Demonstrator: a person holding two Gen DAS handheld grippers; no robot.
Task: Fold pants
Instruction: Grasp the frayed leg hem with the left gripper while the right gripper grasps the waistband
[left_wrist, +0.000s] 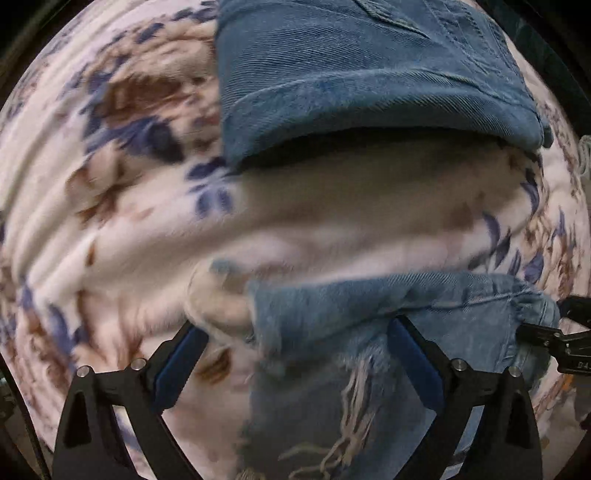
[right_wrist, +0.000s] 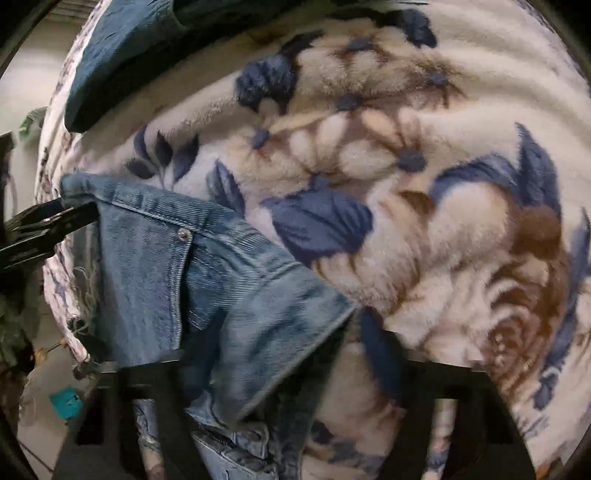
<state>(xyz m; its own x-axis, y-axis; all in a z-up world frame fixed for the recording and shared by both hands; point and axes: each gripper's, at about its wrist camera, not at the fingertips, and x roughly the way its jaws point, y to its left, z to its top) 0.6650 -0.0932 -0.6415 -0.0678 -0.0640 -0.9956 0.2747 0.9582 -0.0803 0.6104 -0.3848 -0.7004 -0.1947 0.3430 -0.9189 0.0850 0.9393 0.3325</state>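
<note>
Pants: blue jeans (left_wrist: 369, 74) lie on a fluffy flower blanket (left_wrist: 110, 221). One part rests flat further off. The near part (right_wrist: 207, 266) is lifted up off the blanket.

How they handle: the jeans look thick and a bit heavy, but soft and floppy. They will bend and hang down where nothing holds them. They do not look slippery or easy to break. The loose white threads (left_wrist: 351, 406) at a torn spot could catch on things.

Where to hold: the strong sewn edge looks like the best place, one hold near each corner, so the fold stays straight.

Left gripper (left_wrist: 295, 350): its two blue fingers (left_wrist: 177, 369) stand wide apart. The lifted denim lies across the gap and over the right-hand finger. I cannot tell if it really pinches the cloth.

Right gripper (right_wrist: 280, 354): it is dark and blurry at the bottom of its own view. Denim drapes over its left side. I cannot tell if it is closed on the cloth.

Where the pants are from the grippers: the lifted edge is right at both grippers. The flat part is well beyond them, across a bare strip of blanket.

Step, my guess: the near edge is being carried over toward the flat part to fold the jeans.
</note>
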